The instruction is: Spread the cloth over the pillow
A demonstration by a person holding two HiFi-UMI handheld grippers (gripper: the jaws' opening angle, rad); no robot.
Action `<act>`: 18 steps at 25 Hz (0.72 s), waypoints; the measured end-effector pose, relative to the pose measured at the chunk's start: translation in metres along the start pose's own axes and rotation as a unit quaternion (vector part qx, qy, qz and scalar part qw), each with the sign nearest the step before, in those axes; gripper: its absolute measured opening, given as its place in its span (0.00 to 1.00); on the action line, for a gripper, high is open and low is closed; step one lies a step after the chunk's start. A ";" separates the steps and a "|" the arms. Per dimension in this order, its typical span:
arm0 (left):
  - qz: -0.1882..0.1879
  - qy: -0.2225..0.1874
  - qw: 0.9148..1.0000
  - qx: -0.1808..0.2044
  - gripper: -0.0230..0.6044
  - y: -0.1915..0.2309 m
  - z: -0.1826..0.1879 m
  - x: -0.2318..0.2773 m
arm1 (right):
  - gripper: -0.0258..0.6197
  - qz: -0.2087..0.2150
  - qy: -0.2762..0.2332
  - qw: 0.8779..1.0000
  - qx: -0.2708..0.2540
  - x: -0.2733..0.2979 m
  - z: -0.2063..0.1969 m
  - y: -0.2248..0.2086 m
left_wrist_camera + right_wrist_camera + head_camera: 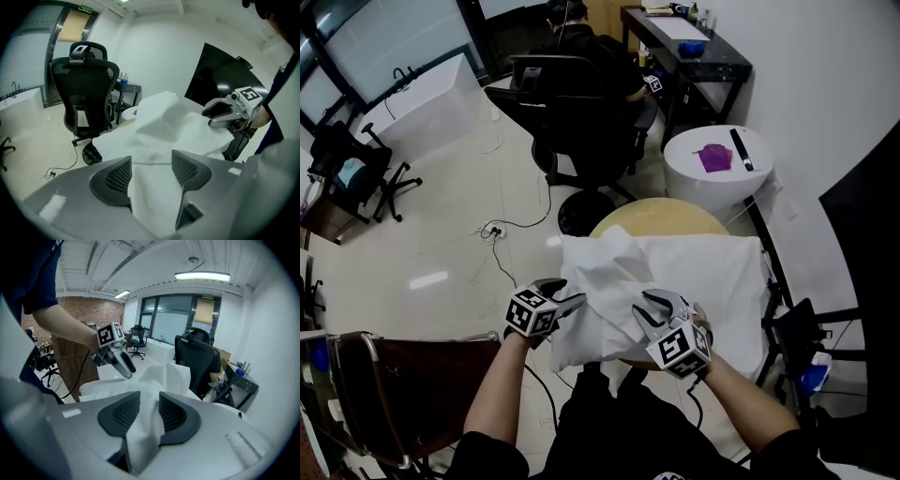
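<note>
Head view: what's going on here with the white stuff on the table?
A person with a two-jaw tool in each hand is working a crumpled white cloth over a white pillow that lies on a round tan table. The right tool pinches a bunched fold of the cloth. The left tool has its jaws apart, with cloth lying between them but not clamped. The cloth is heaped on the pillow's left part, and the rest of the pillow is uncovered.

A black office chair (572, 84) is standing well beyond the left gripper (565, 292); a round white table (722, 192), beyond the right gripper (645, 307).
</note>
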State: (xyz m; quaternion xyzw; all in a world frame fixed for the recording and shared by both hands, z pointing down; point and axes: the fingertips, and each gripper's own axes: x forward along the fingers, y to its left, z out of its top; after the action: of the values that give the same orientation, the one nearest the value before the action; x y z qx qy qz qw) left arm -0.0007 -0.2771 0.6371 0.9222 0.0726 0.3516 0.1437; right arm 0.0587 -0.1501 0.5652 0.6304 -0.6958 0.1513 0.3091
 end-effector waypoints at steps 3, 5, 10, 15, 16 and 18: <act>-0.015 -0.003 1.000 0.005 0.44 0.003 0.004 0.007 | 0.25 -0.010 0.013 1.000 0.016 0.004 -0.003 0.001; -0.031 0.006 0.999 0.013 0.37 0.000 0.002 0.012 | 0.25 -0.020 0.016 0.999 0.019 0.007 0.000 0.000; -0.027 0.006 0.998 0.051 0.11 0.001 0.007 0.011 | 0.25 -0.038 0.028 0.998 0.034 0.010 0.003 -0.001; 0.012 0.025 0.988 0.150 0.04 0.017 0.018 -0.005 | 0.25 -0.051 0.027 0.998 0.031 0.009 0.018 -0.001; 0.023 0.035 0.984 0.172 0.04 0.024 0.020 -0.009 | 0.25 -0.053 0.025 0.998 0.032 0.009 0.022 -0.002; 0.046 0.055 0.975 0.211 0.04 0.041 0.027 -0.016 | 0.25 -0.056 0.023 0.998 0.033 0.011 0.029 -0.003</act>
State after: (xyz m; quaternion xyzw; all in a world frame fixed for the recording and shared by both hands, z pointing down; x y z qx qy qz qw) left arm 0.0065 -0.3254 0.6208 0.9135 0.1102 0.3845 -0.0742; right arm 0.0542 -0.1765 0.5497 0.6744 -0.6469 0.1714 0.3119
